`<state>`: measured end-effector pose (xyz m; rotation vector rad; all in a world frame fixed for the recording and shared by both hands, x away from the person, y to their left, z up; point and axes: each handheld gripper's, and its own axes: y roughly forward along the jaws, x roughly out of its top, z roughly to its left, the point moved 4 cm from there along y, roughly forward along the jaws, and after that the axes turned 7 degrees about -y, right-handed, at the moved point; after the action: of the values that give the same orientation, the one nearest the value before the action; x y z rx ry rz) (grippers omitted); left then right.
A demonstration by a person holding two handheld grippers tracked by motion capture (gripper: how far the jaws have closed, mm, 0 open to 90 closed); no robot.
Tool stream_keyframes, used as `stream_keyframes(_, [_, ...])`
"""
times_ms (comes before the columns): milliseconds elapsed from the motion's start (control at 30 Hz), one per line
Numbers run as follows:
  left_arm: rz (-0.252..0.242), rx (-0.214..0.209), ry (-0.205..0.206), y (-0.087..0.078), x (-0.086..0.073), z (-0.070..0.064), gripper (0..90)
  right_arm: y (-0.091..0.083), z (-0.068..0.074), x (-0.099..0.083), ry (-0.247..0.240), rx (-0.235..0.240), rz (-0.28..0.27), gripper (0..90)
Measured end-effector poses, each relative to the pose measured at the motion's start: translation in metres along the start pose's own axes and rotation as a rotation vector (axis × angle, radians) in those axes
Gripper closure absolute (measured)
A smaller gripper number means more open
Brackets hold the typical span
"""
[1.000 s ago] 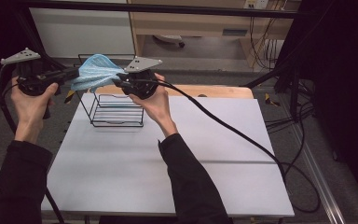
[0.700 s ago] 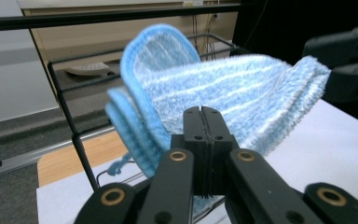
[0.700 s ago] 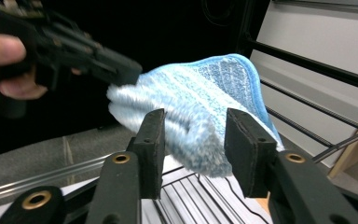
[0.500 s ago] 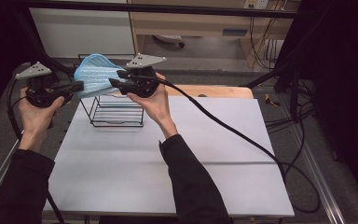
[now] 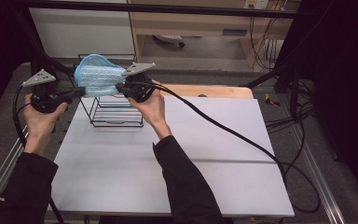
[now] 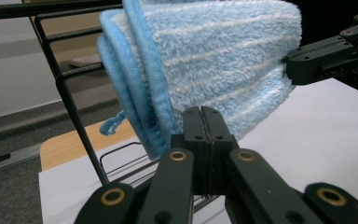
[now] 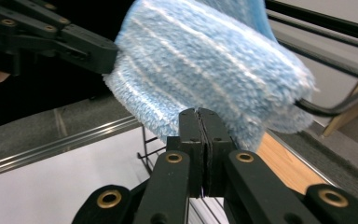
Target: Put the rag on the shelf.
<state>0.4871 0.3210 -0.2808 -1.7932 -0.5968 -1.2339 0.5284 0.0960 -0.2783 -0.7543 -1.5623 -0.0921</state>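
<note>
- Presently the folded blue cloth (image 5: 99,78) is held in the air between the two grippers, above the black wire rack (image 5: 114,109) at the far left of the white desk (image 5: 182,158).
- Left gripper (image 5: 77,93): in the left gripper view its jaws are pressed together on the lower edge of the cloth (image 6: 214,60), pinching it; the bound edges hang folded at the cloth's left side.
- Right gripper (image 5: 120,87): in the right gripper view its jaws are likewise closed on the cloth (image 7: 205,70), with fluffy pile bulging over the tips.
- Change noted against the pictures a second and half a second ago: the left hand (image 5: 39,116) is lowered and drawn closer in, and the cloth is seen bunched tighter and squarer between the grippers, no longer draped loose over the rack's corner.
- The cloth now sits against the rack's upper wires (image 6: 70,79); whether it rests on them or merely passes in front cannot be told.
- Judgement: the cloth is being gathered for placing on or into the rack; release is not yet made, both pinches being needed until the cloth is settled.
- Risk judged: a loose loop (image 6: 112,125) at the cloth's edge may catch on a wire.
</note>
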Motion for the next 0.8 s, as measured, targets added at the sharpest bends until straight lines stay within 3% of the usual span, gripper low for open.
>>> stream_keyframes(200, [-0.022, 0.029, -0.019, 0.011, -0.003, 0.004, 89.7, 0.007, -0.005, -0.008, 0.006, -0.027, -0.008, 86.7])
stream_keyframes(367, [-0.044, 0.015, -0.027, 0.007, -0.001, 0.003, 88.4, 0.003, -0.003, -0.006, -0.011, -0.022, -0.027, 83.7])
stream_keyframes(800, [-0.042, 0.002, -0.016, -0.016, 0.016, -0.018, 62.1, -0.033, 0.004, 0.015, 0.029, 0.01, -0.081, 60.9])
